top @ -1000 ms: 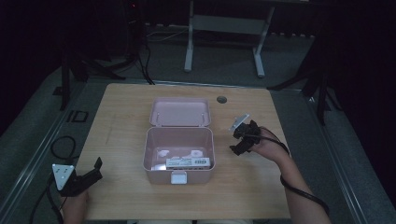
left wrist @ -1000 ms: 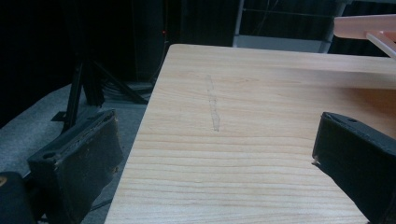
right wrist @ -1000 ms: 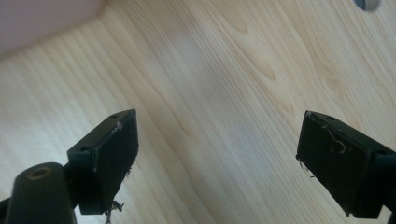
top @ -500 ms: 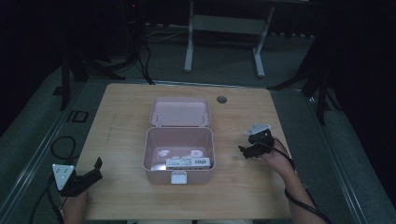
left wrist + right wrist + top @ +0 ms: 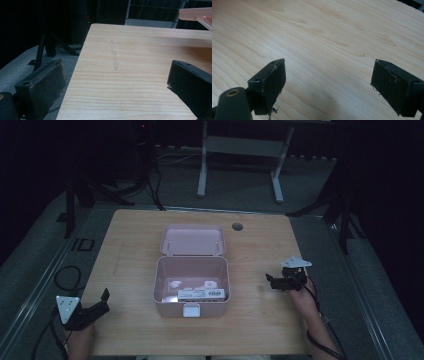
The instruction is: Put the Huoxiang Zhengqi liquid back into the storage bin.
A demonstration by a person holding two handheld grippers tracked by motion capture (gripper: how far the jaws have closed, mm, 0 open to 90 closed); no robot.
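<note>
Pale wood grain is under both of your grippers. Your right gripper (image 5: 272, 283) is above the table (image 5: 260, 320) near its right edge, and its jaws stand wide apart with nothing between them. In the right gripper view (image 5: 328, 87) you see bare wood between the two black jaws, and a soft shadow lies on the wood just below them. The grey plate (image 5: 296, 263) sits on top of this gripper, and your right hand (image 5: 300, 292) holds it from behind.

To the left of your right gripper, with a free strip of table between, stands the pink box (image 5: 191, 279). It is open. Its lid (image 5: 193, 240) lies back on the far side. Inside the box, a white label with a dark barcode (image 5: 201, 293) lies near the front wall, and some pale shapes are on the bottom, but I cannot tell what they are.

Your left gripper (image 5: 102, 301) is at the near left corner of the table, well apart from the box. Its jaws are also open and hold nothing. In the left gripper view (image 5: 115, 80) the left jaw hangs over the edge of the table, and a corner of the pink box (image 5: 197, 15) is far ahead at the upper right. A faint scratch mark (image 5: 114, 56) runs on the wood ahead of the jaws.
</note>
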